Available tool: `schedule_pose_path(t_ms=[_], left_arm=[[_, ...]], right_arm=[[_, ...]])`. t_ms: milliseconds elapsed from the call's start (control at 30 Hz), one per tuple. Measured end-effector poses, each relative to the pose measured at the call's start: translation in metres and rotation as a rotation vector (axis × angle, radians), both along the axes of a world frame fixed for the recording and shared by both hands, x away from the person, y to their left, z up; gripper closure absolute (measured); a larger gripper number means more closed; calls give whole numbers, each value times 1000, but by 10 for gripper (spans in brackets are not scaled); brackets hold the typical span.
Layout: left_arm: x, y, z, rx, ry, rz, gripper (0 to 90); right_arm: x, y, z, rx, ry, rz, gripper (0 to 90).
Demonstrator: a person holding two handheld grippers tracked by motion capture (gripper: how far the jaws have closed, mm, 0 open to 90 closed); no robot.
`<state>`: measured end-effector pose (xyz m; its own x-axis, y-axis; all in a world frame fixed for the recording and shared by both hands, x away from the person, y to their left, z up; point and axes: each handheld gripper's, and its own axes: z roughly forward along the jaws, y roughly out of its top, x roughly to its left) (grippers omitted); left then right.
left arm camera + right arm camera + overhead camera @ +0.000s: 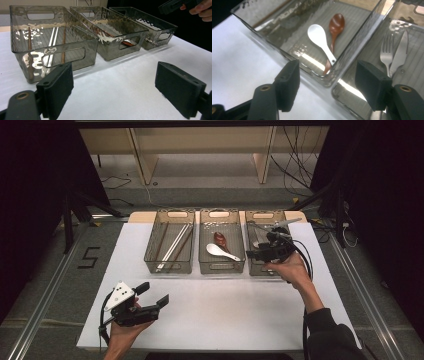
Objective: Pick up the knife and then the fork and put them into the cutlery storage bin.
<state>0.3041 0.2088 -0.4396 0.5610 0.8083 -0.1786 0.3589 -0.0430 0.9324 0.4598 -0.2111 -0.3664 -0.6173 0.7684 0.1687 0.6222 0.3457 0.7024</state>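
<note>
Cutlery sits sorted across three bins (170, 266); I see no loose items left. Right gripper (327, 87) and left gripper (113, 90) jaws spread, empty.

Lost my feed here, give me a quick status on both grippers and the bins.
Left gripper open, empty, over the white table. Right gripper open, empty, above the right smoked-plastic bin holding a metal fork and knife. Nothing in the way.

Fork (386, 47), knife (400, 54) — flat in right bin (352, 93).
</note>
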Motion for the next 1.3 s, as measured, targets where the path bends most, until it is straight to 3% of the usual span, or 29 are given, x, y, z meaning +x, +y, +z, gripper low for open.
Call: schedule_pose_path(t_ms=[700, 1133, 1300], left_arm=[[3, -2, -1, -5, 25, -27, 146], [5, 1, -3, -26, 44, -20, 146], [6, 0, -3, -19, 50, -41, 146]], right_arm=[[-51, 2, -24, 136, -87, 11, 307], [-73, -1, -42, 173, -125, 38, 274], [-81, -1, -45, 177, -142, 45, 267]])
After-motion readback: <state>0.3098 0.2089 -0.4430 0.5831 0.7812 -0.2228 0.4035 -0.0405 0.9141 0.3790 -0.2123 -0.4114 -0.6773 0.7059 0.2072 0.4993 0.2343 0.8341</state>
